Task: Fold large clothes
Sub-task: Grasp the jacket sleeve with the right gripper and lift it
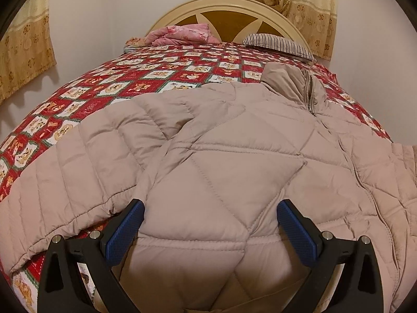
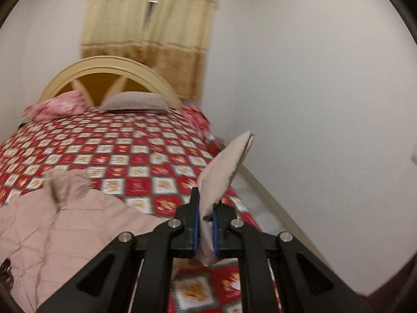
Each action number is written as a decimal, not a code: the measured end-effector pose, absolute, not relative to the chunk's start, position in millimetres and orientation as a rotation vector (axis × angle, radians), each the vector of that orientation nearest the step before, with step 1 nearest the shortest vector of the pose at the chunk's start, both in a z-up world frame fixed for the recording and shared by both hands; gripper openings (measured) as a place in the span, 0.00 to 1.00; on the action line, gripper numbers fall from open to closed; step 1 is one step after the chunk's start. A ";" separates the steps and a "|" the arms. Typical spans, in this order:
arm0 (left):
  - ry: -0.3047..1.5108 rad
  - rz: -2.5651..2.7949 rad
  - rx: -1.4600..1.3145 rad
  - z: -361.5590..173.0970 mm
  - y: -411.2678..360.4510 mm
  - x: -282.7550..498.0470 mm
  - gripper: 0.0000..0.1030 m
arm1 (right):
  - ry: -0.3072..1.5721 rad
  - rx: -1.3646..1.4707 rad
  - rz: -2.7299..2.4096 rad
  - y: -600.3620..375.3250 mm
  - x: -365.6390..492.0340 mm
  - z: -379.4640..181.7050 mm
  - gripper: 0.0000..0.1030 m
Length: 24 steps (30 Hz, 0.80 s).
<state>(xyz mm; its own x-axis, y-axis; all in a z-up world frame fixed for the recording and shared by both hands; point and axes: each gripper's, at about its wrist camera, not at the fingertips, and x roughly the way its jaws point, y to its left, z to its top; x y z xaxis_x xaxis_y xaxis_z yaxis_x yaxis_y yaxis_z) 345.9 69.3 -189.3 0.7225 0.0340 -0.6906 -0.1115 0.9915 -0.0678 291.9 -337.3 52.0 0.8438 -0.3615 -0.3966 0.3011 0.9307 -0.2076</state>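
A large beige quilted jacket (image 1: 234, 161) lies front up on the bed, its collar and zip (image 1: 310, 91) toward the headboard and one sleeve (image 1: 78, 172) spread to the left. My left gripper (image 1: 209, 208) is open, its blue pads either side of the jacket's lower front, just above the fabric. My right gripper (image 2: 206, 216) is shut on a part of the jacket, probably the other sleeve's end (image 2: 224, 172), and holds it raised above the bed near the wall. The jacket body (image 2: 73, 227) lies to its left.
The bed has a red and white patterned cover (image 1: 161, 70). A pink folded blanket (image 1: 179, 35) and a striped pillow (image 1: 281, 44) lie by the cream headboard (image 1: 224, 5). A white wall (image 2: 312, 104) runs close along the bed's right side. Curtains (image 2: 153, 26) hang behind.
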 end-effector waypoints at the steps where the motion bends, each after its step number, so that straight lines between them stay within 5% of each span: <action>1: 0.758 0.080 -0.109 -189.2 69.6 345.4 0.99 | 0.436 -0.163 -0.327 -323.9 293.6 52.5 0.10; 12: 0.741 0.075 -0.136 -188.0 74.5 342.3 0.99 | 0.402 -0.349 -0.091 -195.7 312.1 33.8 0.09; 24: 0.716 0.088 -0.229 -188.3 92.2 335.6 0.99 | 0.485 -0.418 0.115 -81.8 345.5 -45.6 0.09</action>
